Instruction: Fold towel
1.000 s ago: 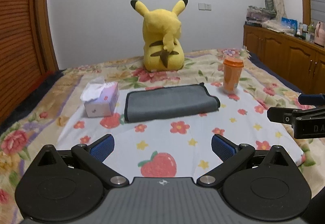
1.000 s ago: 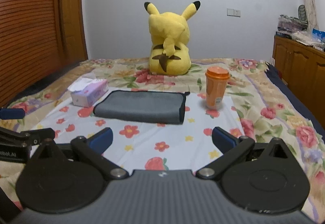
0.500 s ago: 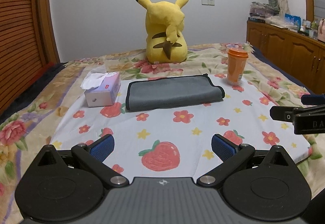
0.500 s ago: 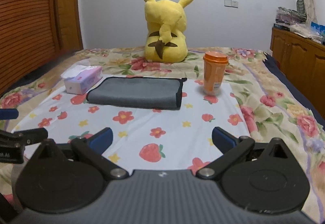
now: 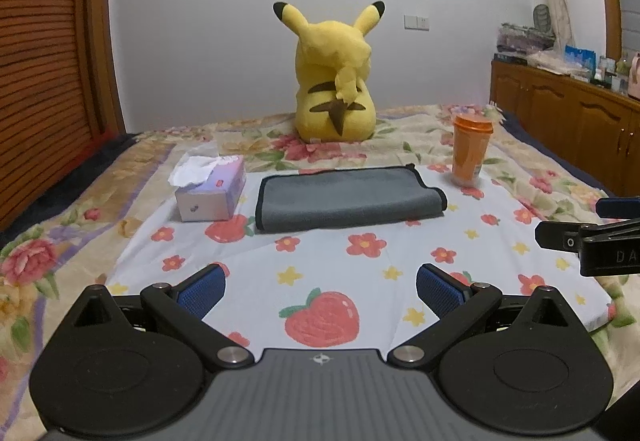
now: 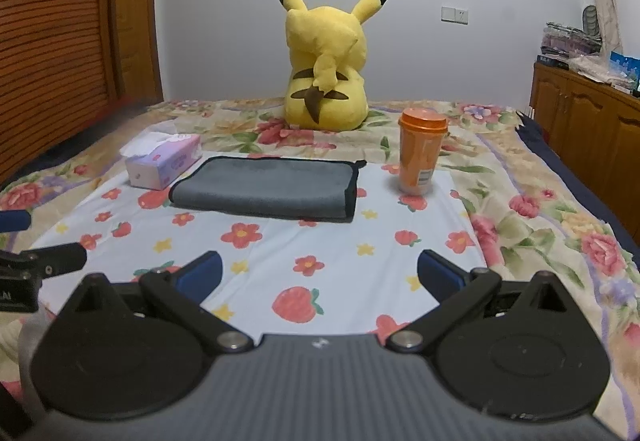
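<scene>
A grey towel (image 5: 348, 197) with black edging lies folded flat on the flowered white sheet (image 5: 360, 253), well ahead of both grippers. It also shows in the right wrist view (image 6: 268, 187). My left gripper (image 5: 320, 287) is open and empty, hovering over the near part of the sheet. My right gripper (image 6: 320, 277) is open and empty, beside the left one. The right gripper's side shows at the right edge of the left wrist view (image 5: 592, 237). The left gripper's side shows at the left edge of the right wrist view (image 6: 32, 265).
A tissue box (image 5: 212, 189) stands left of the towel. An orange lidded cup (image 5: 470, 149) stands to its right. A yellow plush toy (image 5: 336, 81) sits behind it on the bed. Wooden cabinets (image 5: 568, 121) line the right wall; slatted wooden doors (image 5: 48, 61) stand on the left.
Both grippers have dropped lower and tilted up, so the towel and bed look flatter and the wall fills more of the views. The towel has not moved. Both jaws stay open.
</scene>
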Action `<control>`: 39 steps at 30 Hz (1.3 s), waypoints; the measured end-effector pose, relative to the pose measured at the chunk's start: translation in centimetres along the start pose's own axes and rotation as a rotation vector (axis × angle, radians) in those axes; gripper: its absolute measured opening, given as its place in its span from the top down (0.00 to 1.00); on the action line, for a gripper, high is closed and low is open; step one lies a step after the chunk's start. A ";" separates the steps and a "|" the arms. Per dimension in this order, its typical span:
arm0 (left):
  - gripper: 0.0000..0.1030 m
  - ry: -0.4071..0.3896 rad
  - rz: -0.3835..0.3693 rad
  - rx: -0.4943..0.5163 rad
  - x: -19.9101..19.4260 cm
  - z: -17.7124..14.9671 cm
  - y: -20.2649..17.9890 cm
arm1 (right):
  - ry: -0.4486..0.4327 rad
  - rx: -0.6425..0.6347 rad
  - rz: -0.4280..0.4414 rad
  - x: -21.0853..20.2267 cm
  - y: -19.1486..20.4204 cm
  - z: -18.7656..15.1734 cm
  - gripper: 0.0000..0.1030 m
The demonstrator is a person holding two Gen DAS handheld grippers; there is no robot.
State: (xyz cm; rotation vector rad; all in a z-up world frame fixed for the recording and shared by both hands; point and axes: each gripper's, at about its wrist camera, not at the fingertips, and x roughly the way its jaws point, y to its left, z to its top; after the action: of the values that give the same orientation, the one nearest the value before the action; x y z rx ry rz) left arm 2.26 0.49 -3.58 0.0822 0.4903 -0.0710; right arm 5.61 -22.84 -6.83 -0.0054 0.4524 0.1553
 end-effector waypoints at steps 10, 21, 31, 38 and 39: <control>0.00 -0.058 0.006 0.016 -0.8 0.0 -0.2 | -0.038 0.011 -0.008 -0.7 -0.3 0.0 0.00; 0.00 -0.116 0.009 0.032 -1.6 0.0 -0.5 | -0.088 0.019 -0.016 -1.3 -0.6 0.1 0.00; 0.00 -0.154 0.013 0.036 -1.9 0.1 -0.5 | -0.114 0.033 -0.024 -1.8 -0.9 0.1 0.00; 0.00 -0.183 0.014 0.042 -2.1 0.3 -0.5 | -0.134 0.041 -0.031 -2.1 -1.2 0.1 0.00; 0.00 -0.186 0.015 0.042 -2.2 0.2 -0.5 | -0.138 0.042 -0.032 -2.1 -1.2 0.1 0.00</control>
State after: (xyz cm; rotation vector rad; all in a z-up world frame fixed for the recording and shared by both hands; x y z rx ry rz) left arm 0.38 0.05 -2.37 0.1190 0.3025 -0.0738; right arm 3.97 -24.36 -5.85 0.0387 0.3179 0.1141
